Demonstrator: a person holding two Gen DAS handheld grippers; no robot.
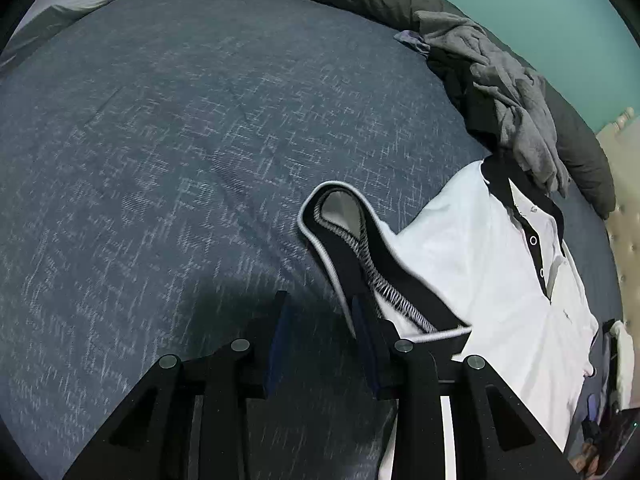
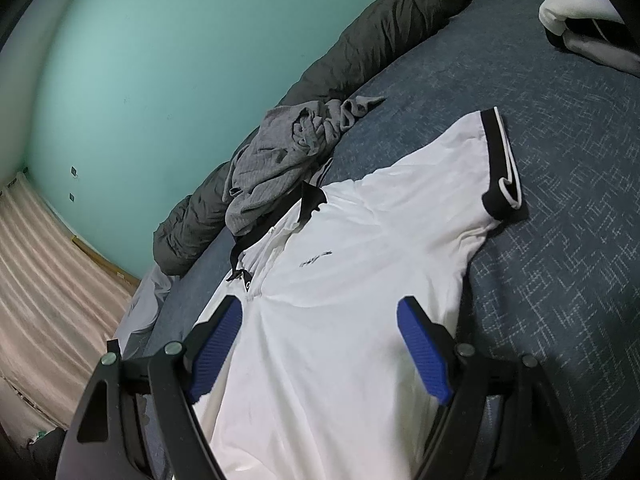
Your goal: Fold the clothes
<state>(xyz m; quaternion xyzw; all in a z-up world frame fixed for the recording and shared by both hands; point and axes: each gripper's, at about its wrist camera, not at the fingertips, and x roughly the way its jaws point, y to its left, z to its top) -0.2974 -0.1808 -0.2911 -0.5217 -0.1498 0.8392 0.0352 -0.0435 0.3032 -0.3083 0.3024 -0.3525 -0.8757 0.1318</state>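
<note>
A white polo shirt (image 1: 492,264) with black collar and cuffs lies face up on the blue bed sheet (image 1: 160,160). One black-cuffed sleeve (image 1: 348,248) is turned over in a raised loop and rests against the outer side of my left gripper's (image 1: 322,340) right finger. Only sheet shows in the narrow gap between its jaws. In the right wrist view my right gripper (image 2: 320,320) hovers wide open over the shirt's chest (image 2: 340,248). The shirt's other sleeve (image 2: 500,160) lies flat and spread out on the sheet (image 2: 568,248).
A crumpled grey garment (image 2: 280,152) overlaps the shirt's collar, also seen in the left wrist view (image 1: 516,104). A dark green duvet (image 2: 380,40) is rolled along the bed's edge by the teal wall. Stacked clothes (image 2: 580,28) sit at the far corner. A padded headboard (image 1: 624,220) borders the bed.
</note>
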